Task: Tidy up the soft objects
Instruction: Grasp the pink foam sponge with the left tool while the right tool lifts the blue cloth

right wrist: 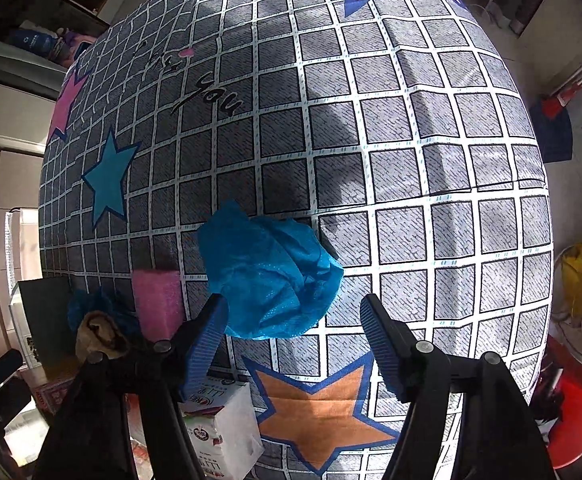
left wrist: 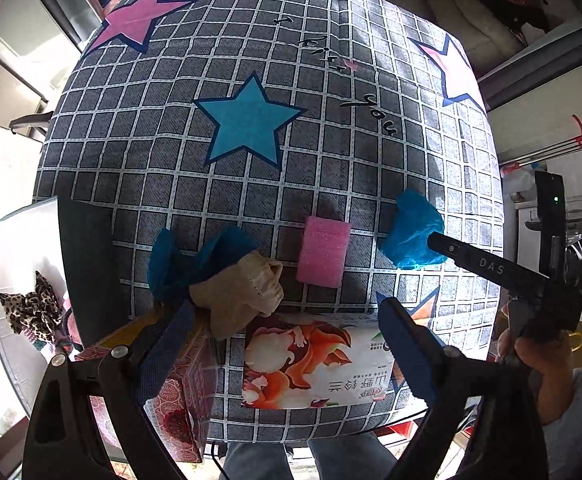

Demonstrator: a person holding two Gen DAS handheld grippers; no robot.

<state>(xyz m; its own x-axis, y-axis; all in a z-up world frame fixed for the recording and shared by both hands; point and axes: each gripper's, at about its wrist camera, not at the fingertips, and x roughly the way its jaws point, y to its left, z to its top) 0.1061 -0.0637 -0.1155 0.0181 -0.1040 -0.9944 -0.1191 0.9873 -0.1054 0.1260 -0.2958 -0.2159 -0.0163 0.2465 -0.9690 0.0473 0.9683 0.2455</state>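
Blue crumpled cloth [right wrist: 273, 276]: center of right wrist frame, on checked tablecloth [right wrist: 411, 160]. R gripper [right wrist: 293, 334] wide open, empty, just short. Advise: straddle bulk, close on thick fold. L gripper [left wrist: 287, 340] open, empty.

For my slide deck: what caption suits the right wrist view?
Open right gripper approaches a crumpled blue cloth on the checkered star-print cover.

We see a matt woven checked cloth [right wrist: 411, 160] under everything. The blue bag [right wrist: 275, 276] looks like thin, crinkled, faintly glossy plastic; the pink sponge [left wrist: 324, 251] is porous foam; the tissue pack [left wrist: 315, 364] has a glossy printed wrapper; our fingers [right wrist: 379, 344] carry ribbed blue pads.
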